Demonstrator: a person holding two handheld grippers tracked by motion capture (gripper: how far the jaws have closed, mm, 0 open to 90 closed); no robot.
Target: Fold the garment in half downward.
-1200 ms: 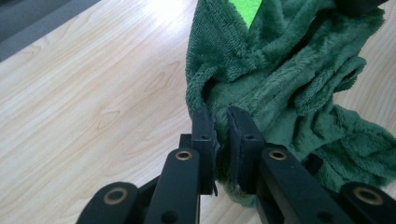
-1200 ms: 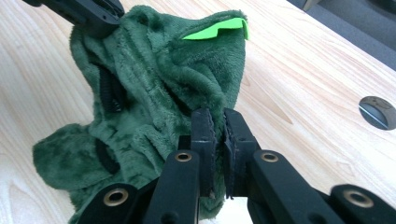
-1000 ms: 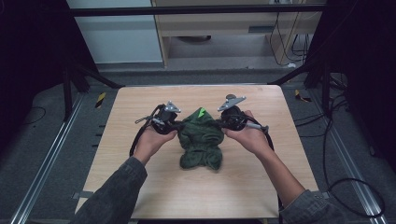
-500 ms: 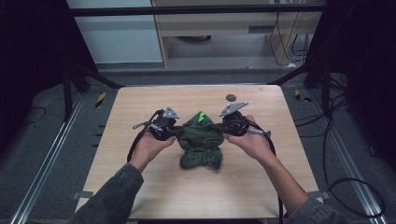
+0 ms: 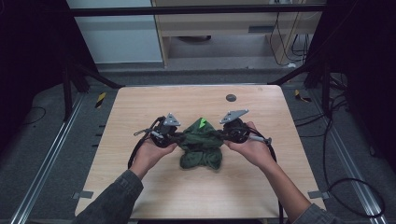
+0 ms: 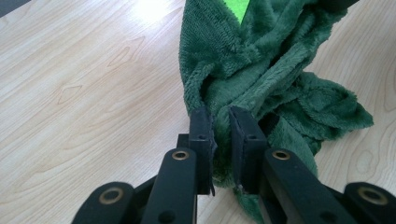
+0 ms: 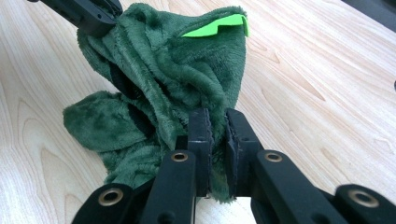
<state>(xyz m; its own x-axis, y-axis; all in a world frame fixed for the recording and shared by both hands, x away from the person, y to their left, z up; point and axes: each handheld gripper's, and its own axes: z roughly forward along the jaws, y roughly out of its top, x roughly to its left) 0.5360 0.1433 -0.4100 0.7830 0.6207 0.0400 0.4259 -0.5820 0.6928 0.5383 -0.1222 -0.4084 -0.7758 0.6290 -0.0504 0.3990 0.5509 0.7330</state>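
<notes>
A dark green plush cloth point(image 5: 201, 145) with a bright green tag point(image 5: 202, 122) lies bunched in the middle of the wooden table point(image 5: 140, 102). My left gripper point(image 5: 176, 136) is shut on the cloth's left edge, and the fleece point(image 6: 261, 70) is pinched between its two black jaws. At the opposite edge my right gripper point(image 5: 223, 135) is shut on the cloth point(image 7: 177, 84) too. In the right gripper view the tag point(image 7: 215, 26) stands at the top, and the left gripper's tip point(image 7: 88, 16) shows at the upper left. The cloth hangs stretched between both grippers, its lower part resting on the table.
A small dark round disc point(image 5: 230, 97) sits on the table near its far edge. Black cables point(image 5: 135, 154) trail from both grippers toward the near edge. Dark frame posts stand at both sides, with cables on the floor at right.
Both grippers, shut on the cloth, have drawn toward the near side of the table and dropped a little; the cloth has moved with them.
</notes>
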